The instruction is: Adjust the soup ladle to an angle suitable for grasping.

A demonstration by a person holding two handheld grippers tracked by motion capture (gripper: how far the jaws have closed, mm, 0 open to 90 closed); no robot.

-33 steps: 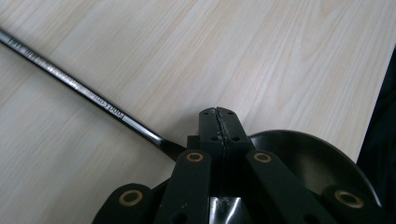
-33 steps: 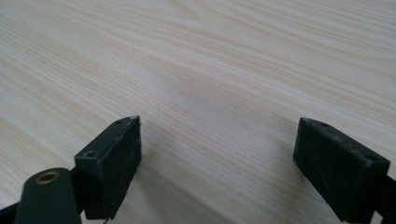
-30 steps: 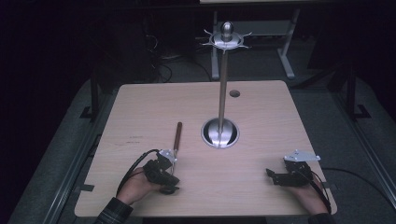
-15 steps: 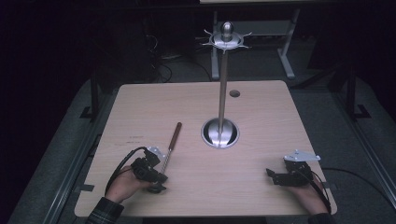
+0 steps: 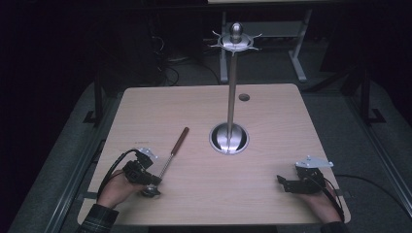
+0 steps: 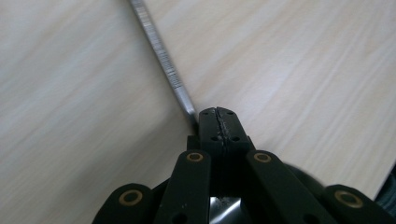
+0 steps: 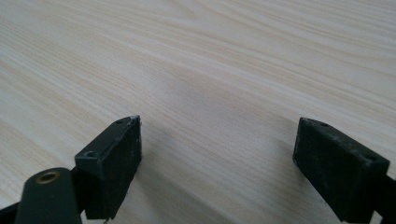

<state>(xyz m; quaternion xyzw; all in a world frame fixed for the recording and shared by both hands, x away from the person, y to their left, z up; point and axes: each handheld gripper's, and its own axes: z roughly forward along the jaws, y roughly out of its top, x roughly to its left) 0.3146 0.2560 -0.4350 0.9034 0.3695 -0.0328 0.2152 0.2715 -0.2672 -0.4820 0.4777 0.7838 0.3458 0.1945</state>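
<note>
Pale wood grain runs across the surface (image 5: pixel 272 194) under both of my tools, with dark floor all around it. My left gripper (image 6: pixel 219 122) has its jaws clenched, pads pressed flat together; the metal shaft of the ladle (image 5: pixel 171 154) runs up and away from just beside their tip, touching or nearly so, and I cannot tell if any of it is pinched. From above, the ladle lies flat near the front left of the surface, its long axis slanting: bowl end toward me at my left gripper (image 5: pixel 148 180), brown handle end pointing away and to the right, toward the steel stand (image 5: pixel 232 82) in the middle. My left hand (image 5: pixel 114 191) lies low on the surface, wrist angled inward. My right gripper (image 7: pixel 219 163) has its jaws released and spread wide over bare wood. Its hand (image 5: pixel 323 204) rests at the front right edge, well apart from the ladle.
</note>
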